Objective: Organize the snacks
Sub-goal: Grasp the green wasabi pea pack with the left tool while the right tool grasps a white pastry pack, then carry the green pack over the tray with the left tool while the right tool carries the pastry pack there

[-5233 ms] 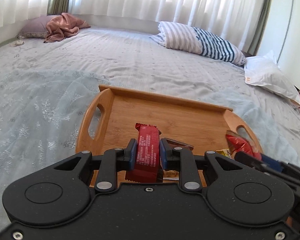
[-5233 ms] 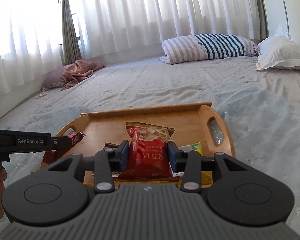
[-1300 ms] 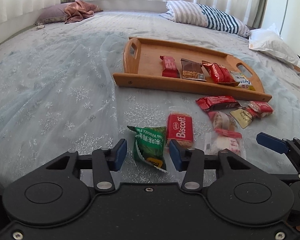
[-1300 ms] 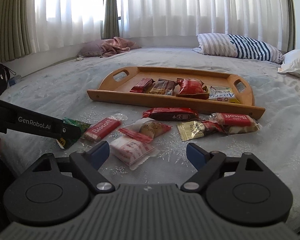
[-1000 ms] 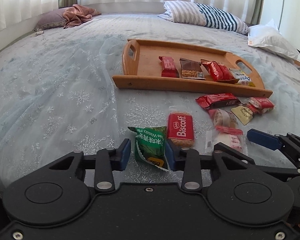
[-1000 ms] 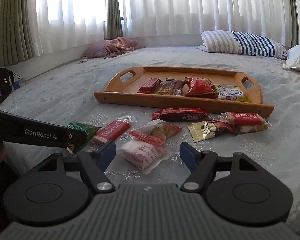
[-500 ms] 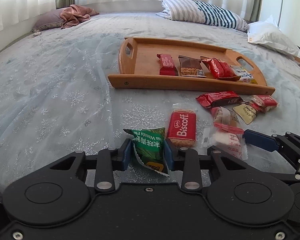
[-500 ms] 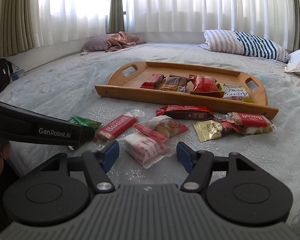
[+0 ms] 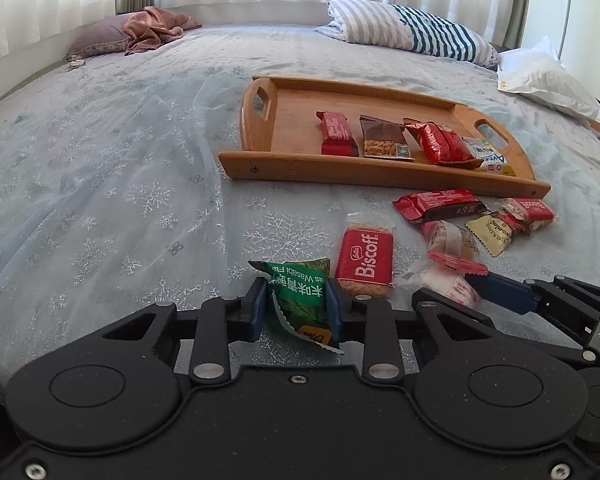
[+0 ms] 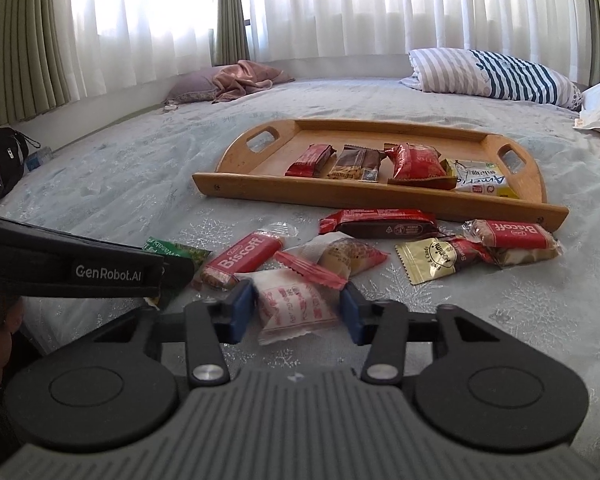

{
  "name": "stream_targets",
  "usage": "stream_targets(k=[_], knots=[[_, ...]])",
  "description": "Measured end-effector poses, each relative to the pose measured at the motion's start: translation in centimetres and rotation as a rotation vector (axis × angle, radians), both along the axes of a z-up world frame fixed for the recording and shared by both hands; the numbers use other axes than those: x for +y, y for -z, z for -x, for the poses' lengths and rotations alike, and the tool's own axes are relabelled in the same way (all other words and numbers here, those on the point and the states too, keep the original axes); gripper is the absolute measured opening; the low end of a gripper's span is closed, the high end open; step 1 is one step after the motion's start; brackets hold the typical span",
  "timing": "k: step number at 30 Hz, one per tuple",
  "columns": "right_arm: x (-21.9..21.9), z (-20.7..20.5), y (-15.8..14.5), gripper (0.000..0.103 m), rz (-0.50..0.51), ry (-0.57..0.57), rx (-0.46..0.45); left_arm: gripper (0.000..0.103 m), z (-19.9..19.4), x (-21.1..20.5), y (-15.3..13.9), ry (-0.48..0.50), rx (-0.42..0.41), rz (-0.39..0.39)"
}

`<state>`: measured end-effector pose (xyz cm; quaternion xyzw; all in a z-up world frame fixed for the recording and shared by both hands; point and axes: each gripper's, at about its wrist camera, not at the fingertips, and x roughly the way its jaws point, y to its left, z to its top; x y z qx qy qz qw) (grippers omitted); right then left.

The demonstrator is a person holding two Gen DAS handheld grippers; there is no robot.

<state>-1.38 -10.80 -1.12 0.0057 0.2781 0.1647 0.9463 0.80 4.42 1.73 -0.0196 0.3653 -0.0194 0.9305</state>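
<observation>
My left gripper (image 9: 296, 304) is shut on a green wasabi snack packet (image 9: 300, 296) lying on the bed. My right gripper (image 10: 298, 312) is open around a white packet with red print (image 10: 292, 306), its pads a little apart from it. A wooden tray (image 9: 260, 160) further back holds a red bar (image 9: 336, 132), a brown nut packet (image 9: 384, 140), a red bag (image 9: 436, 144) and a white-yellow packet (image 10: 480, 180). Loose on the bed are a red Biscoff packet (image 9: 364, 260), a dark red bar (image 10: 380, 222), a gold packet (image 10: 428, 260) and a second Biscoff packet (image 10: 512, 236).
The bed (image 9: 100, 200) has a pale blue snowflake cover. A striped pillow (image 9: 412, 32) and a white pillow (image 9: 548, 80) lie at the back right, a pink blanket (image 9: 156, 28) at the back left. A black bag (image 10: 0, 160) sits at the left edge.
Both grippers left the tray, where a red bar and a red bag now lie. The left jaws have closed on the green packet; the right jaws have narrowed around the white packet.
</observation>
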Motion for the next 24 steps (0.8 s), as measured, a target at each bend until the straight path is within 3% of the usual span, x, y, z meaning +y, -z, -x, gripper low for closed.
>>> stream_targets(k=[7,24], knots=[[-0.5,0.8,-0.4,0.037,-0.012,-0.015,0.019,0.027,0.3,0.2,-0.5,0.004,-0.006,0.011],[-1.6,2.7,-2.4,0.035,-0.077,-0.068,0.015,0.027,-0.9,0.3,-3.2,0.019,-0.081,0.029]])
